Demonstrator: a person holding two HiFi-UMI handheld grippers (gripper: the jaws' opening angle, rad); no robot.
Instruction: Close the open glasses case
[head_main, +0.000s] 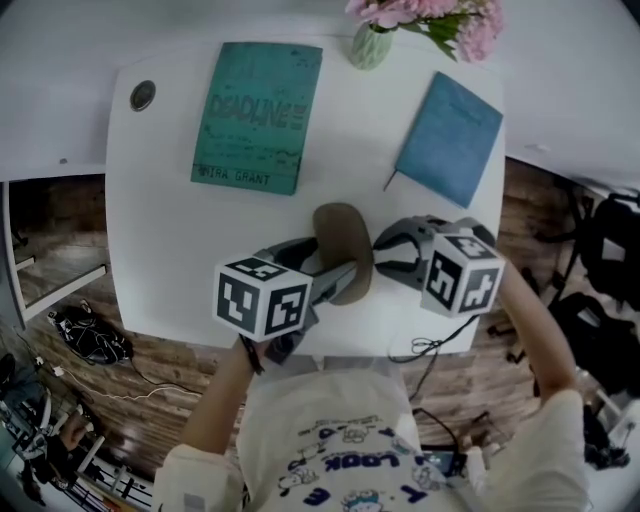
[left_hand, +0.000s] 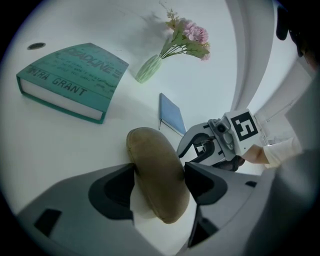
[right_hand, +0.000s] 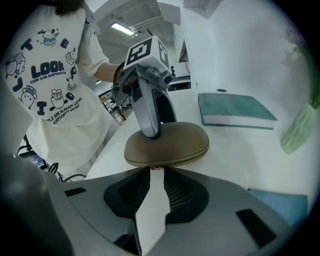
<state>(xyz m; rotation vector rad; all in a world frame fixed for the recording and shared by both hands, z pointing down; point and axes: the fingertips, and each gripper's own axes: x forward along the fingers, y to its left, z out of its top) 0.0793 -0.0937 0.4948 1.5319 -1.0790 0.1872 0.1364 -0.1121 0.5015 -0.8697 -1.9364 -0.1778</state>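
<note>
An olive-tan glasses case (head_main: 343, 240) lies with its lid down on the white table (head_main: 160, 260), near the front edge. My left gripper (head_main: 335, 275) is shut on the case (left_hand: 157, 170), one jaw pressing on each long side. In the right gripper view the left gripper's finger (right_hand: 149, 122) rests over the case (right_hand: 170, 145). My right gripper (right_hand: 154, 172) is open, its tips just short of the case's near edge, with only bare table showing between the pads. From the head view it (head_main: 385, 250) sits right beside the case.
A teal book (head_main: 258, 115) lies at the back left and a blue notebook (head_main: 450, 138) at the back right. A green vase of pink flowers (head_main: 372, 45) stands between them. A round grommet (head_main: 143, 95) marks the far left corner. A black cable (head_main: 425, 348) hangs at the front edge.
</note>
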